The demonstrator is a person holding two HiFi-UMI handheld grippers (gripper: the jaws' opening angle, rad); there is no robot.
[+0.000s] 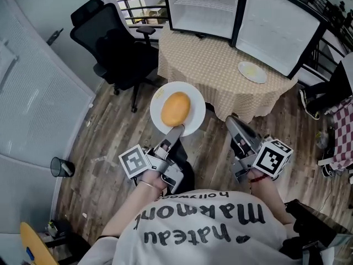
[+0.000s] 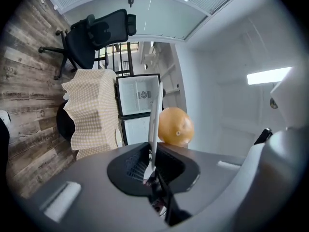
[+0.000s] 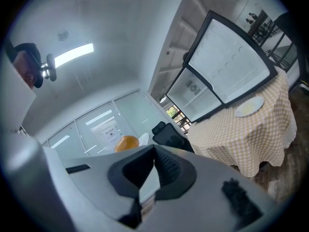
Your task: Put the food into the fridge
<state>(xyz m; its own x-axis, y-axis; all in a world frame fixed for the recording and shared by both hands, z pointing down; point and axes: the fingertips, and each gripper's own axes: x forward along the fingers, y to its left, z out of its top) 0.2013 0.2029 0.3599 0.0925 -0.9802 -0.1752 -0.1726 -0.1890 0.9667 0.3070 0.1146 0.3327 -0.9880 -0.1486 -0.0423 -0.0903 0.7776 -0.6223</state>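
A round orange-yellow piece of food (image 1: 176,108) lies on a white plate (image 1: 193,95) held in the air in front of the table. My left gripper (image 1: 176,130) is shut on the plate's near rim. In the left gripper view the plate (image 2: 155,115) stands edge-on between the jaws, with the food (image 2: 176,126) just beyond. My right gripper (image 1: 232,121) hovers to the plate's right, shut and empty. The small fridge (image 1: 203,7) stands on the table with its door (image 1: 278,29) swung open to the right and white shelves showing inside.
The table (image 1: 220,65) wears a tan checked cloth, and a second plate (image 1: 252,72) lies near its right edge. A black office chair (image 1: 113,46) stands left of the table. A person's legs and shoes (image 1: 317,101) are at the far right. The floor is wood.
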